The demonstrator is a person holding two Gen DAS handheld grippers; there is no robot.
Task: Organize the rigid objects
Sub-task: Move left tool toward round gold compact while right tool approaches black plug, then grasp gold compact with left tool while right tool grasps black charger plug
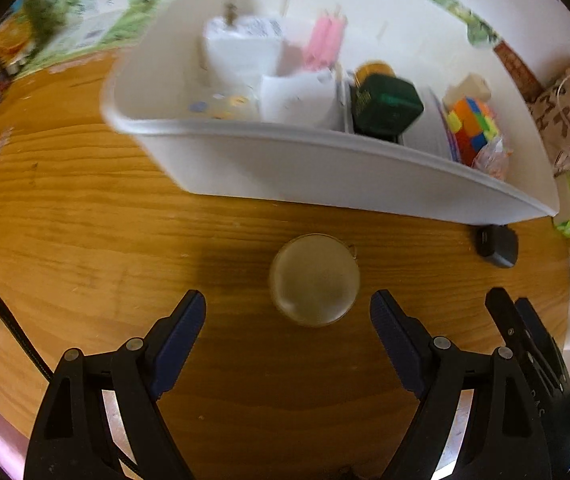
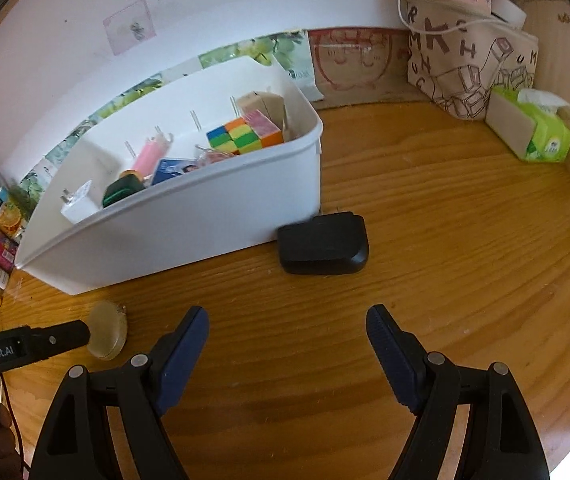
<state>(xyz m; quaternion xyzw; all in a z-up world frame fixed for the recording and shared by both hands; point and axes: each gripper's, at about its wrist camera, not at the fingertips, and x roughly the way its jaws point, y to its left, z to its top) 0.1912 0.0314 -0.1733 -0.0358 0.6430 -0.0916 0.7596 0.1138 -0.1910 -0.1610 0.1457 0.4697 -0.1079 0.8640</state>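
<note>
The round beige case is lying on the wooden table, between the left gripper's wide, empty jaws. One black adapter is touching the white bin, whose contents are blurring; right gripper is gaping empty.

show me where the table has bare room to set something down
Bare wood runs right of the black plastic adapter toward the green tissue pack. Crowded: the white plastic bin, and the strip before it with the round beige case.
</note>
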